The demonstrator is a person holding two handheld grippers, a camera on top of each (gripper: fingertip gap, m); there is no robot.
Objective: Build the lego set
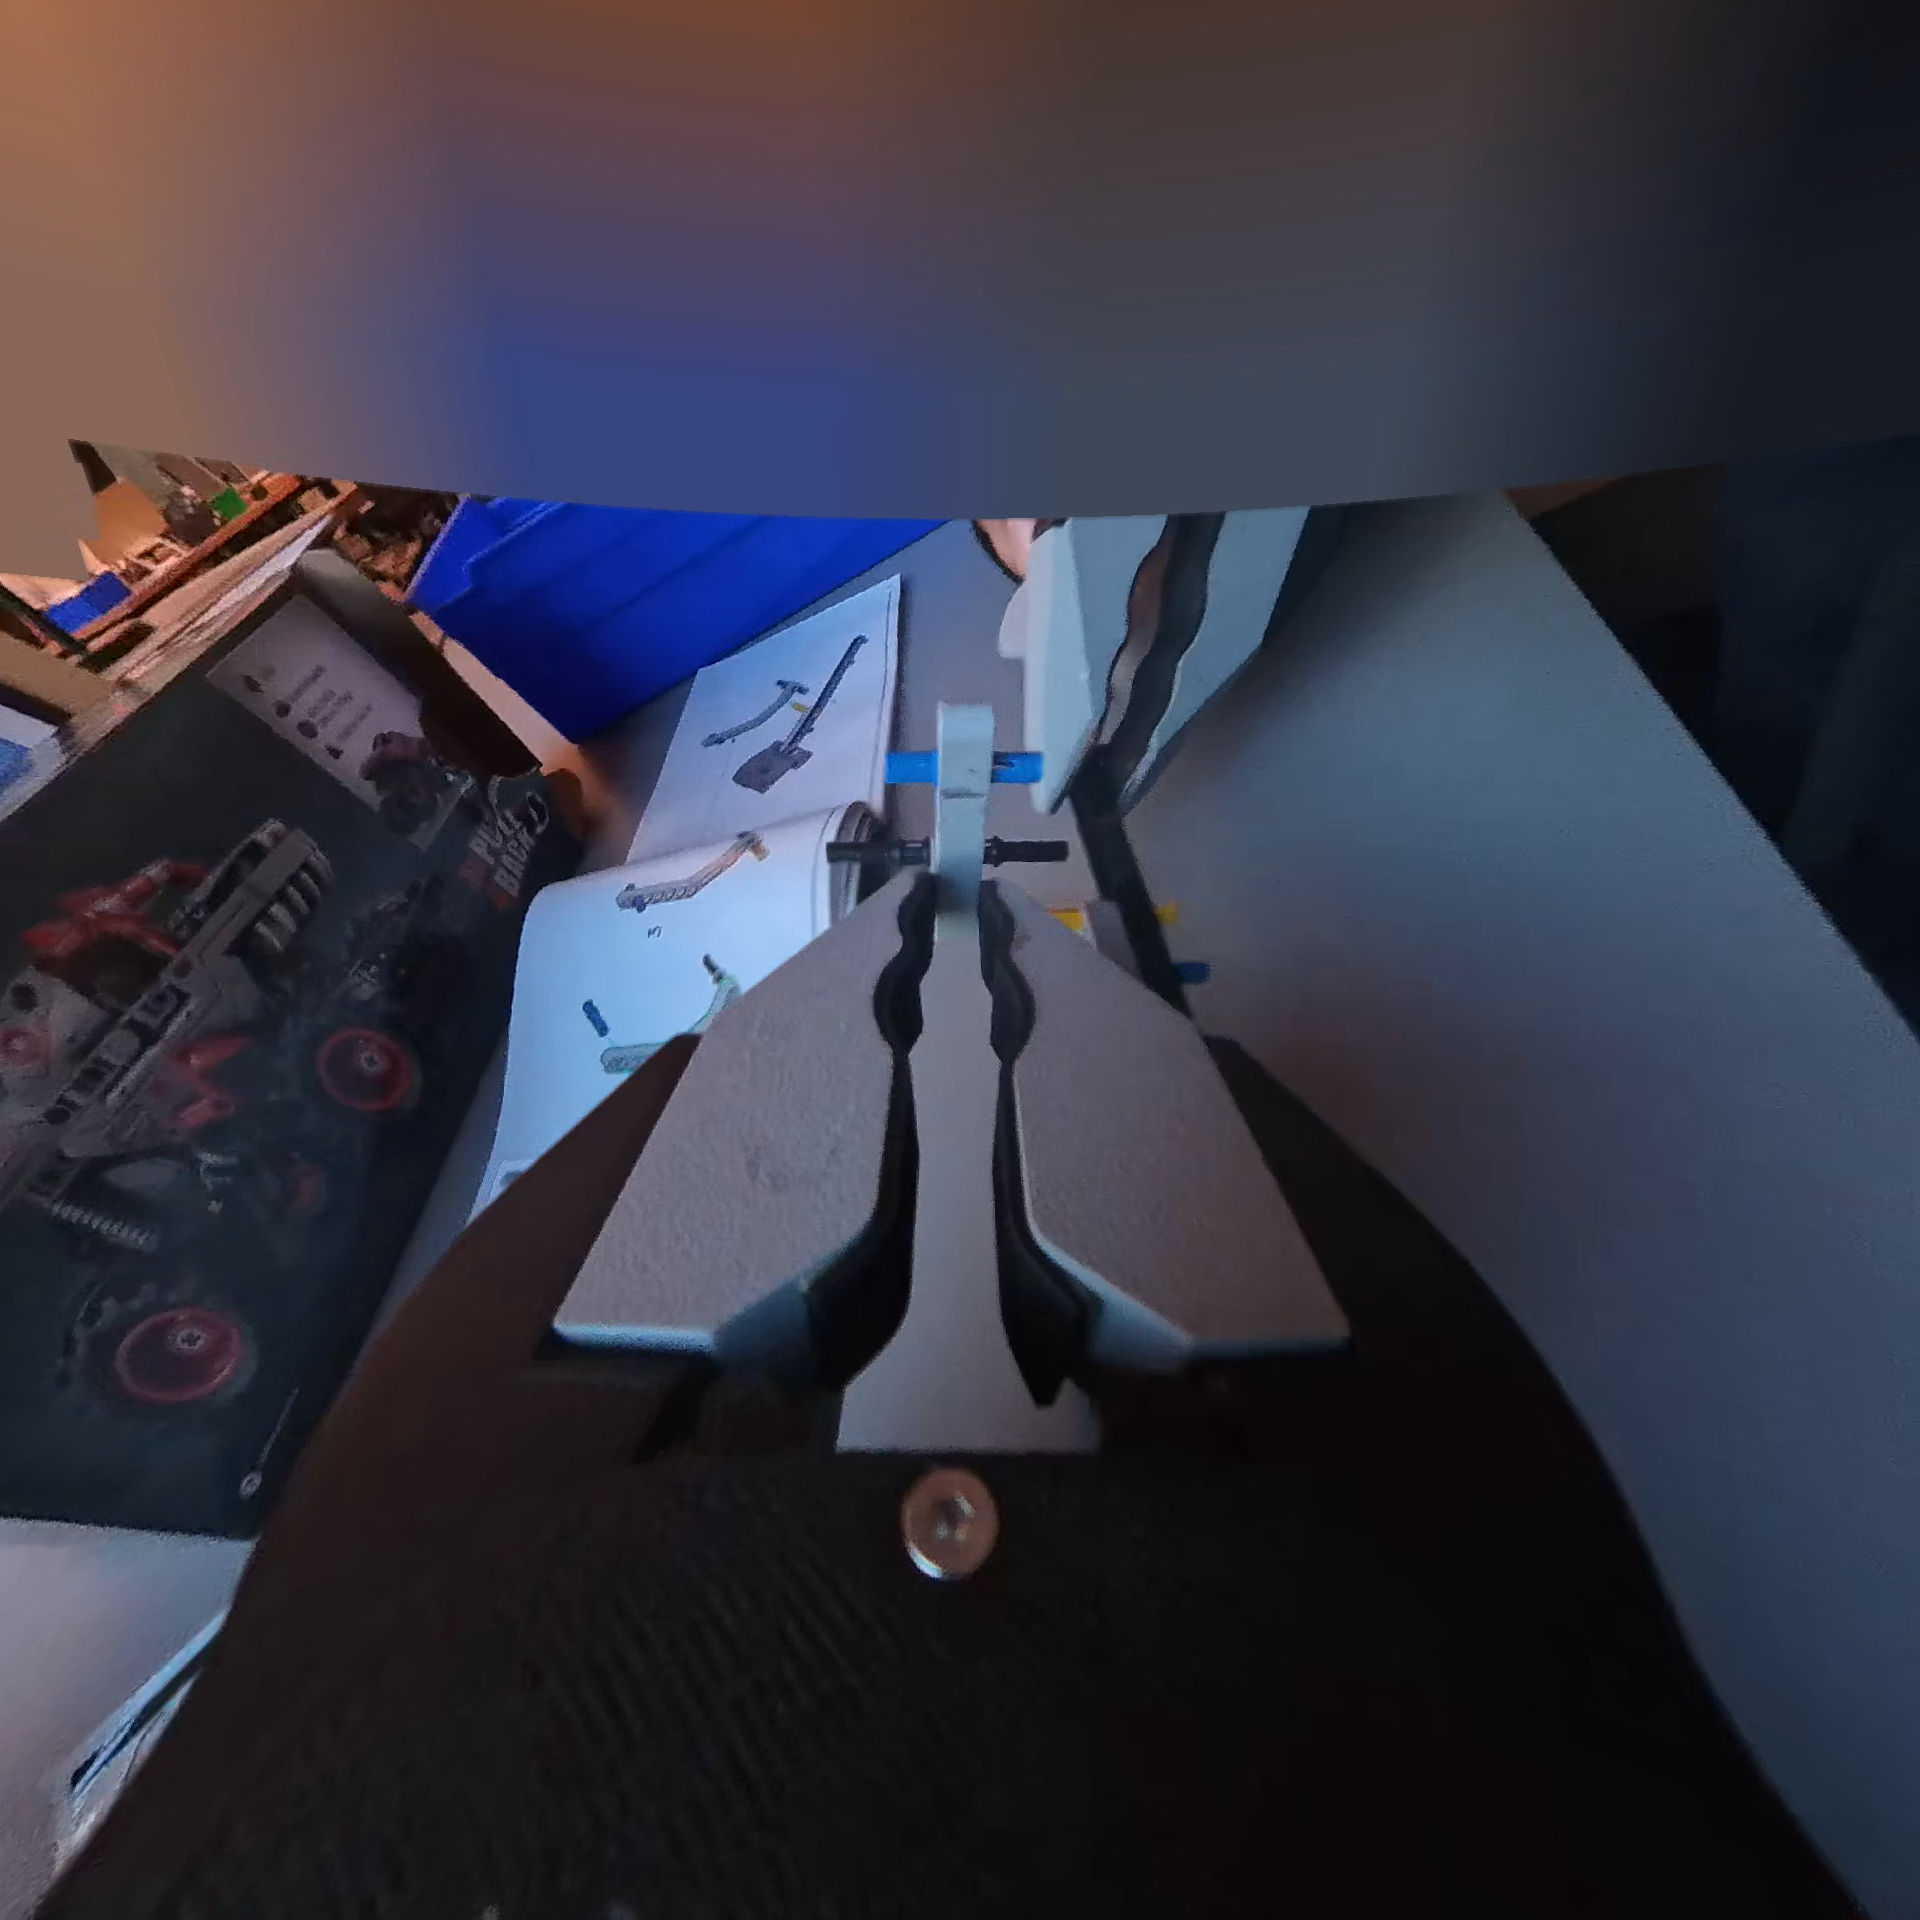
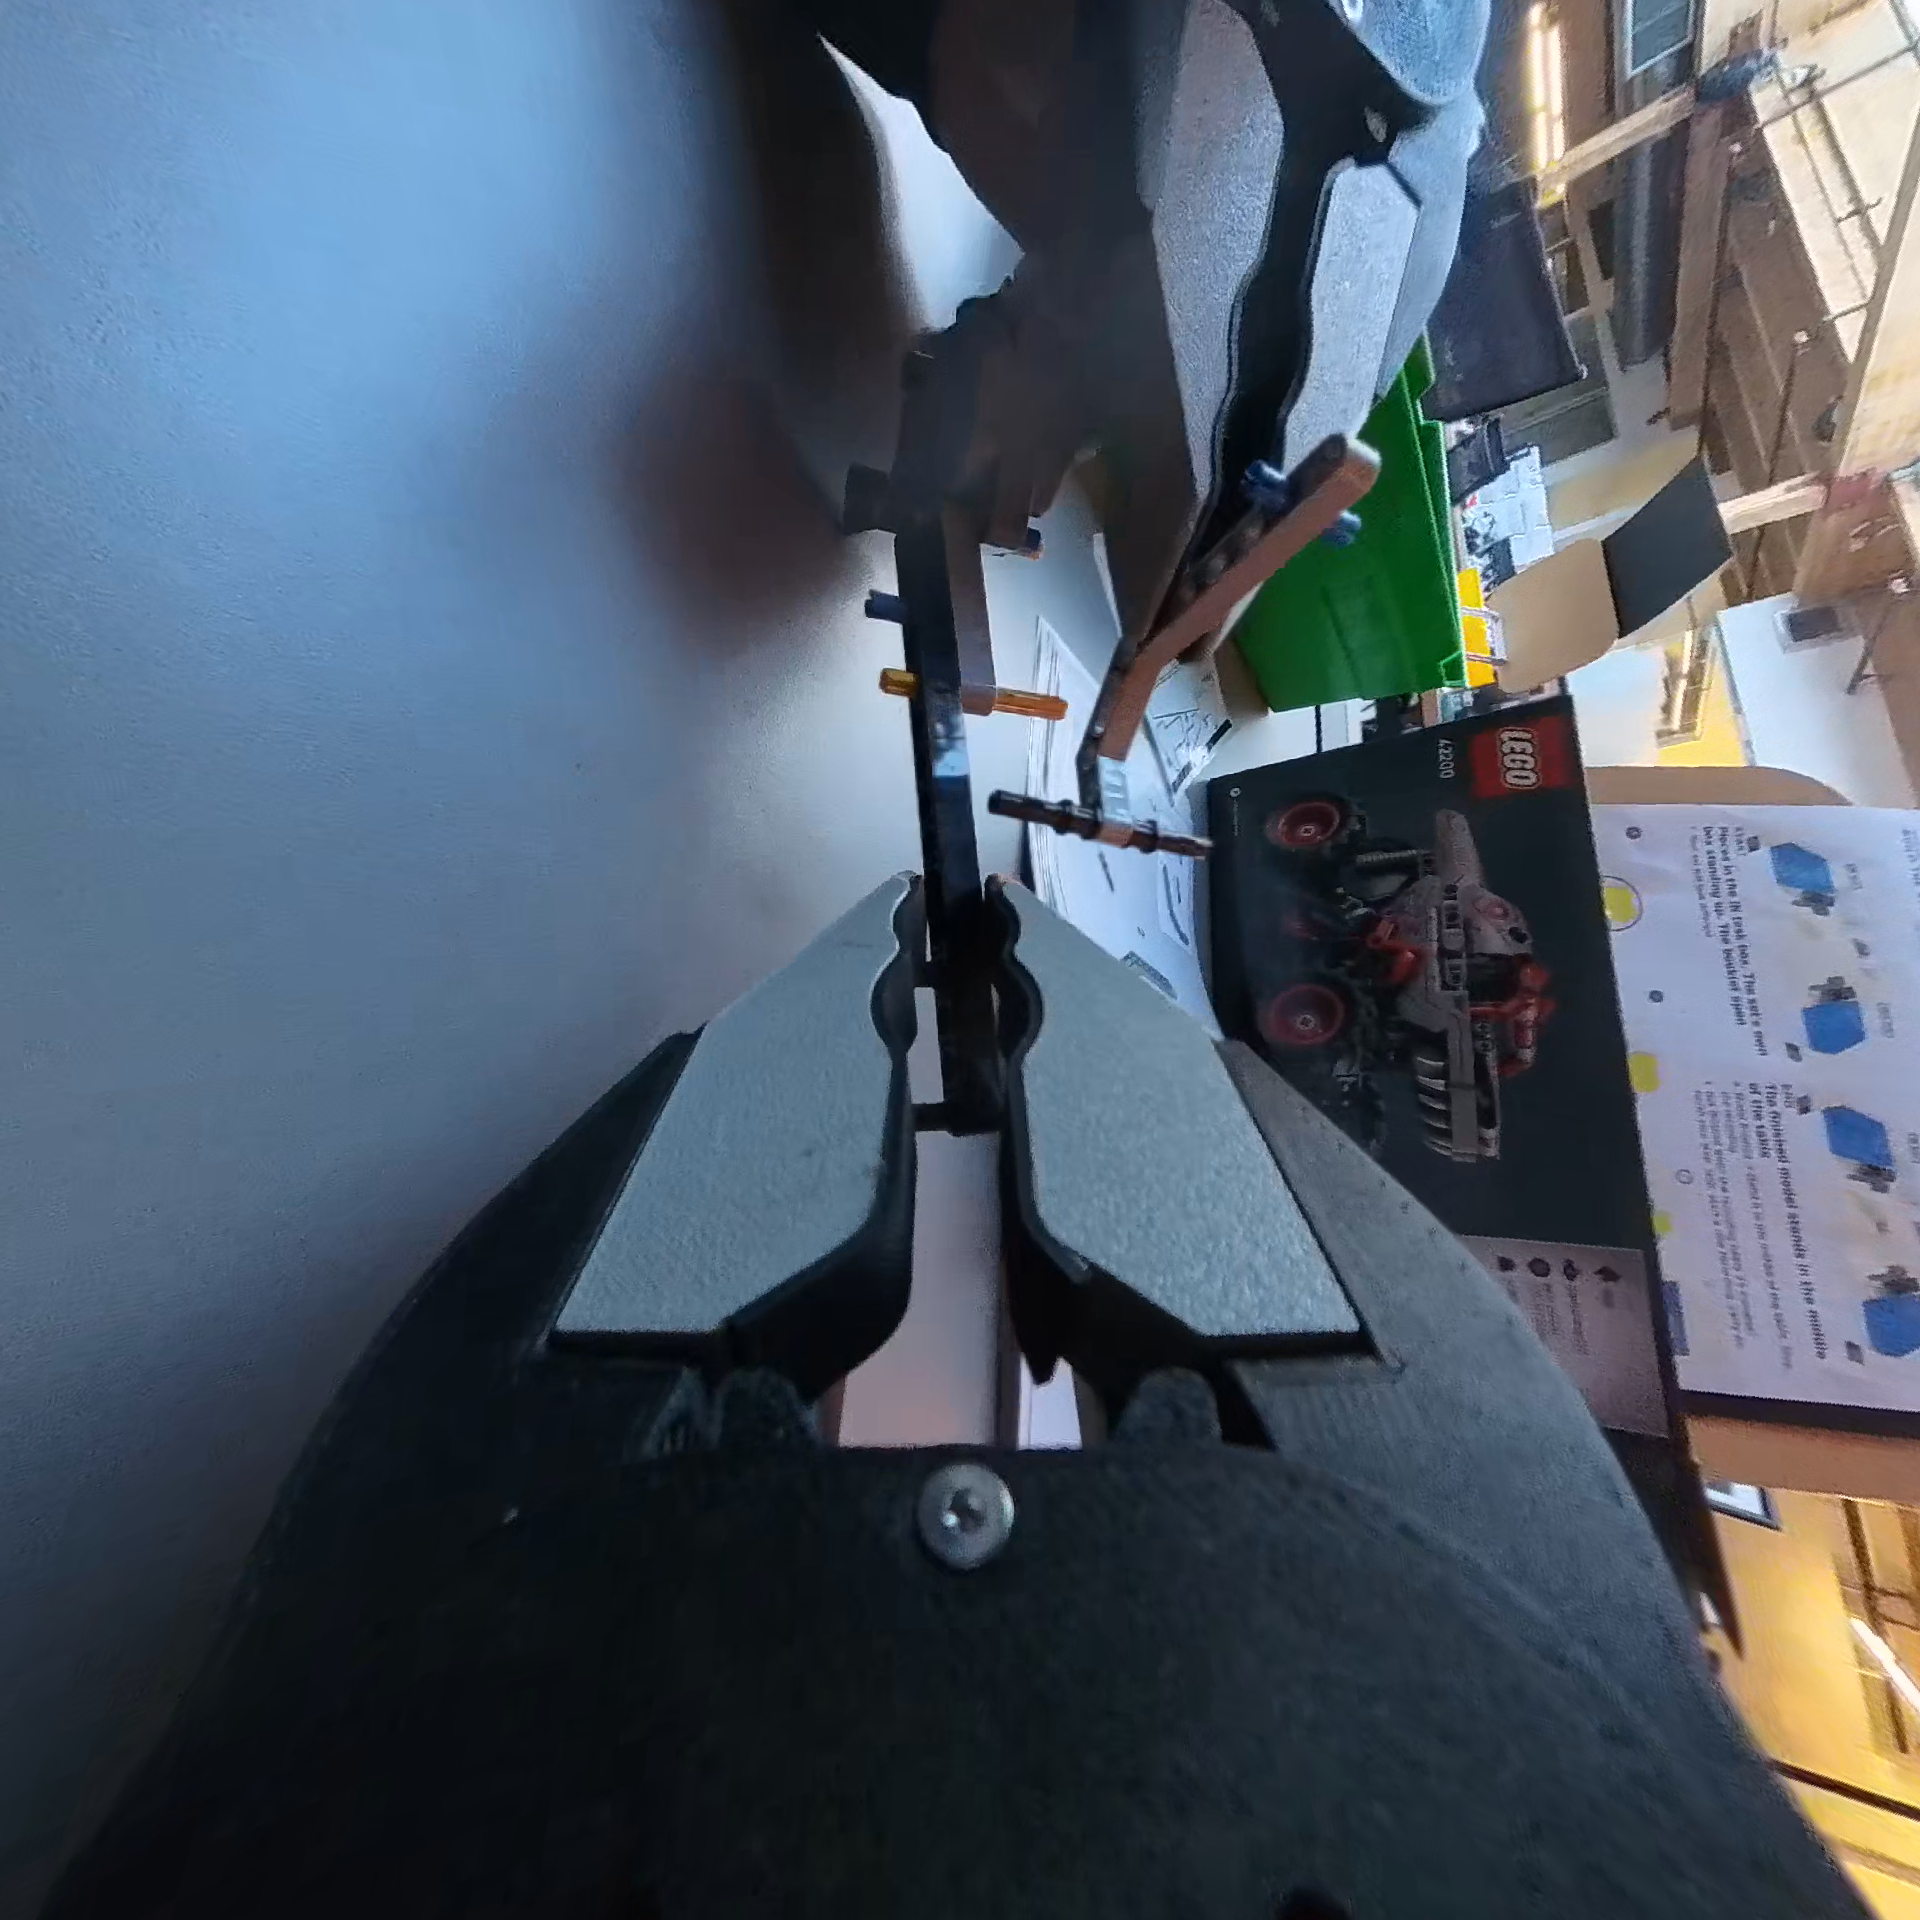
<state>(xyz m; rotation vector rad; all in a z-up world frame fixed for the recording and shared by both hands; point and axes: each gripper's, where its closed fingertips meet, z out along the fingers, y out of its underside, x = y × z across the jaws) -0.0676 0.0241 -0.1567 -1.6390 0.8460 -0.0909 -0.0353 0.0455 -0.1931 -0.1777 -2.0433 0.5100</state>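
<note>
My left gripper (image 1: 956, 896) is shut on a curved grey beam (image 1: 961, 790), held above the table. A blue pin (image 1: 912, 767) and a black pin (image 1: 883, 852) pass through the beam. My right gripper (image 2: 954, 888) is shut on a long black beam (image 2: 943, 769) that carries an orange pin (image 2: 1023, 704) and a short grey piece (image 2: 971, 623). In the right wrist view the left gripper (image 2: 1299, 312) holds the grey beam (image 2: 1247, 561) just right of the black beam, its black pin (image 2: 1101, 826) close to it. The right gripper (image 1: 1143, 644) also shows in the left wrist view, with the black beam (image 1: 1127, 894).
An open instruction booklet (image 1: 769, 727) lies on the white table (image 1: 1455, 935). The dark set box (image 1: 208, 987) lies left of it and also shows in the right wrist view (image 2: 1455, 935). A blue bin (image 1: 644, 603), a green bin (image 2: 1351, 582) and a printed sheet (image 2: 1787, 1091) stand farther off. My hands' fingertips stand some 6 cm from each other.
</note>
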